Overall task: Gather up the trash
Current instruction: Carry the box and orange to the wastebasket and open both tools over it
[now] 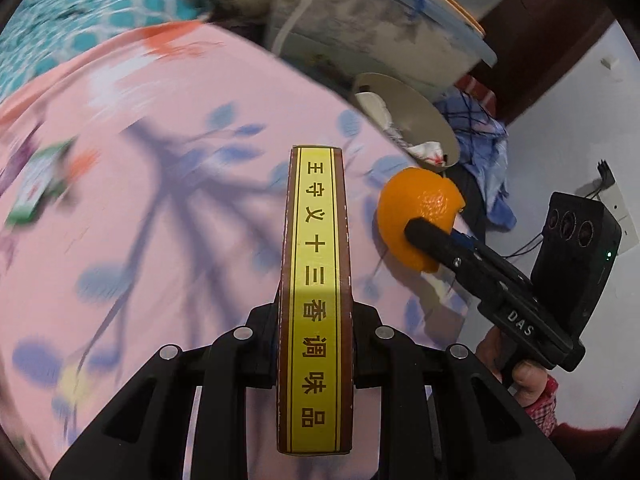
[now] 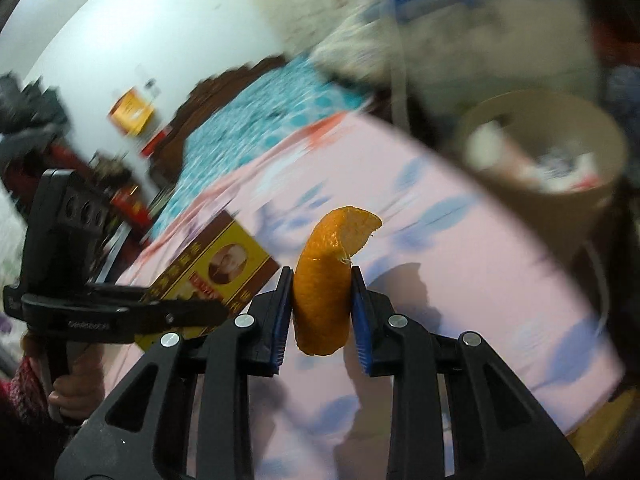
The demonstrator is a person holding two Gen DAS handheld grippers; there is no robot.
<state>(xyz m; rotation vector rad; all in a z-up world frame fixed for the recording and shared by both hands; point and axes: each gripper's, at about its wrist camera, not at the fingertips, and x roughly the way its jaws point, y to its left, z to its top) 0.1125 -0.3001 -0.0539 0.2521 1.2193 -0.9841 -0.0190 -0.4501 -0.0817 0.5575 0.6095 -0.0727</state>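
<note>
A narrow yellow and brown seasoning box (image 1: 316, 280) stands on edge between the jaws of my left gripper (image 1: 316, 320), which is shut on it above the pink floral sheet (image 1: 160, 240). To its right, my right gripper (image 1: 424, 232) is shut on a curved piece of orange peel (image 1: 416, 208). In the right wrist view the peel (image 2: 320, 304) sits squeezed between the blue pads of the right gripper (image 2: 322, 280), with the box (image 2: 224, 264) and the left gripper (image 2: 208, 312) to its left. A beige trash bin (image 1: 420, 116) (image 2: 560, 112) with paper scraps inside stands past the sheet's far right edge.
A green and white packet (image 1: 36, 188) lies on the sheet at the left. Behind the bin is a clear plastic storage tub (image 1: 380, 20) with a blue handle, and a heap of clothes (image 1: 480, 132) beside it. A teal patterned blanket (image 1: 80, 12) lies at the far side.
</note>
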